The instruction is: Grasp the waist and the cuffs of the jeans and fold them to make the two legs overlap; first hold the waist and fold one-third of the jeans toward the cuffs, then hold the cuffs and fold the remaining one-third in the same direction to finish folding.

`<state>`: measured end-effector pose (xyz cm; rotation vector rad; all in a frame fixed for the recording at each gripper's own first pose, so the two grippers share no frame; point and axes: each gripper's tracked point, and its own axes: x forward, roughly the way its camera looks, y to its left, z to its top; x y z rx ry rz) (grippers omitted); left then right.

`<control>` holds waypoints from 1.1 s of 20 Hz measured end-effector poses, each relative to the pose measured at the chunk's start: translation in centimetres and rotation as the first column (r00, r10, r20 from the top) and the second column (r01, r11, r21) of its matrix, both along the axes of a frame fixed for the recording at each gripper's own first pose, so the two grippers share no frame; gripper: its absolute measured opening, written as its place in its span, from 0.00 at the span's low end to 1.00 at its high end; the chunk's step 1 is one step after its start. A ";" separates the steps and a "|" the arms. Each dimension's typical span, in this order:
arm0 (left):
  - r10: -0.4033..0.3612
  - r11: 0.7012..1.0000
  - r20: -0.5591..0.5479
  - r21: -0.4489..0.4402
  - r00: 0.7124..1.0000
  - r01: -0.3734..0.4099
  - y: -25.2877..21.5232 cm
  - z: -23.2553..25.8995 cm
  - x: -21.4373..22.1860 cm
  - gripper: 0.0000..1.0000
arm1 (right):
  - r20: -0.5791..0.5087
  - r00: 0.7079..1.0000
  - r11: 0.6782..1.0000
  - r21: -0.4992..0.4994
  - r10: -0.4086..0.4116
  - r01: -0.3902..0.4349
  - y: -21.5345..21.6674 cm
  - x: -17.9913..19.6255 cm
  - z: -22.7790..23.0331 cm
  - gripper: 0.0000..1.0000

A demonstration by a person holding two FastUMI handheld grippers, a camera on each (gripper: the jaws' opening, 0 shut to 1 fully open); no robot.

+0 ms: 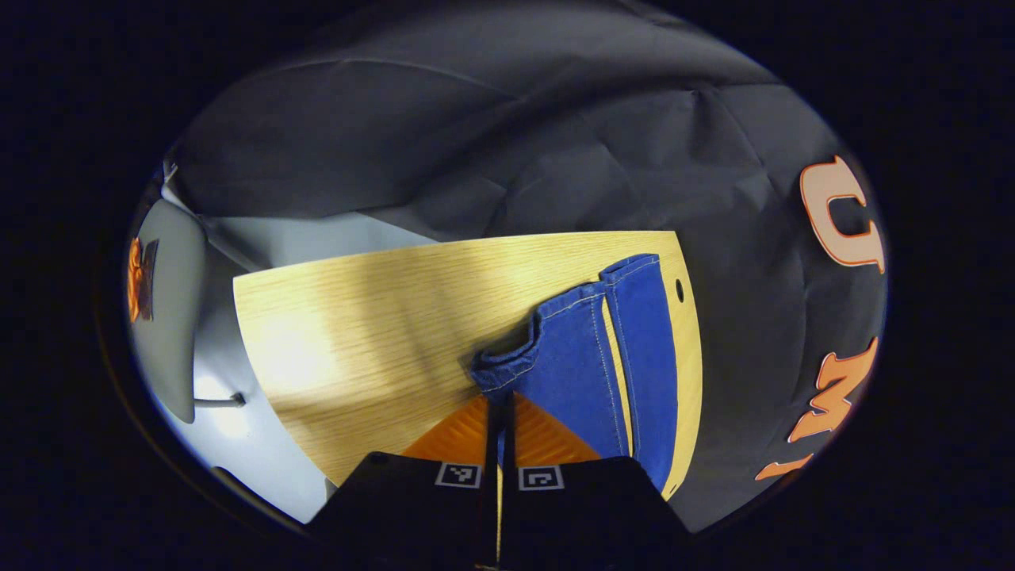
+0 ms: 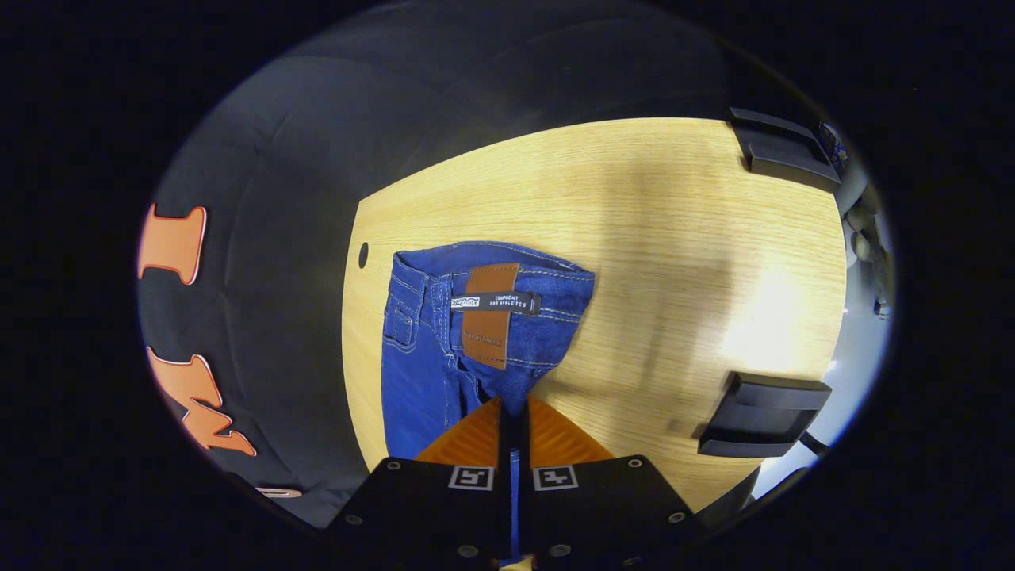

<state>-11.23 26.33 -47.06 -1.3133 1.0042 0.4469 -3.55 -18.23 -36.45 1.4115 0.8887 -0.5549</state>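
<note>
Jeans (image 2: 444,349): blue denim with pale contrast stitching, lying on a light wood-grain table (image 2: 674,262) near its edge by the black cloth wall. In the right gripper view the waist end faces the camera; a brown leather-like patch (image 2: 488,316) with a dark strap across it sits on the waistband, and a pocket with seam lines shows to its left. The right gripper (image 2: 513,416) has its two ridged fingers drawn together on a fold of denim below the patch, jaws clenched on the fabric. Two dark rectangular blocks (image 2: 761,416) rest toward the table's far side.

In the left gripper view the two leg ends (image 1: 603,349) lie side by side, hems stitched, a narrow strip of table between them. The left gripper (image 1: 500,412) pinches the hem of the nearer cuff, which is lifted into a small curl; jaws closed on the cloth. A small round hole (image 1: 679,289) in the tabletop lies just beyond the farther cuff.
</note>
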 end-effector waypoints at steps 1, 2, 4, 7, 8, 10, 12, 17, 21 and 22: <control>0.007 1.000 0.023 -0.028 1.000 -0.007 -0.6 -0.2 0.7 0.16 | -0.003 1.000 1.000 0.000 0.003 -0.003 0.0 0.0 0.0 0.04; 0.011 0.999 0.035 -0.031 0.999 -0.010 -0.6 0.2 0.8 0.29 | -0.007 1.000 1.000 0.000 0.004 -0.004 0.1 0.1 -0.1 0.04; -0.010 1.000 0.003 0.003 1.000 0.010 -0.8 -1.1 1.0 0.35 | 0.000 1.000 1.000 -0.002 0.015 -0.015 0.1 0.3 0.1 0.04; -0.053 0.995 0.024 0.083 0.998 0.051 -1.1 0.5 0.5 0.01 | 0.030 0.998 0.999 -0.021 0.049 -0.049 0.0 0.5 0.6 0.04; -0.063 0.993 0.029 0.107 0.998 0.059 -0.3 0.8 1.2 0.01 | 0.027 0.998 0.998 -0.029 0.057 -0.056 -0.1 0.3 0.7 0.04; -0.048 0.993 0.027 0.110 0.998 0.045 -0.1 1.9 1.1 0.01 | 0.025 0.999 0.999 -0.014 0.040 -0.039 0.0 0.6 1.3 0.04; -0.017 0.996 0.059 0.093 0.998 0.011 0.2 3.2 2.0 0.01 | 0.003 1.000 1.000 -0.009 0.027 -0.027 0.0 0.7 1.6 0.04; 0.015 0.999 0.057 0.032 0.998 -0.017 1.1 7.0 5.2 0.00 | -0.025 1.000 0.999 0.033 -0.017 0.018 -0.4 2.1 3.6 0.04; -0.002 1.000 0.097 0.024 0.995 -0.001 1.4 9.5 9.6 0.00 | -0.076 0.995 0.996 0.066 -0.058 0.063 -0.6 2.7 4.3 0.04; -0.018 0.999 0.102 0.033 0.995 0.015 1.2 10.0 10.5 0.00 | -0.088 0.995 0.996 0.068 -0.050 0.057 -0.6 2.9 4.4 0.04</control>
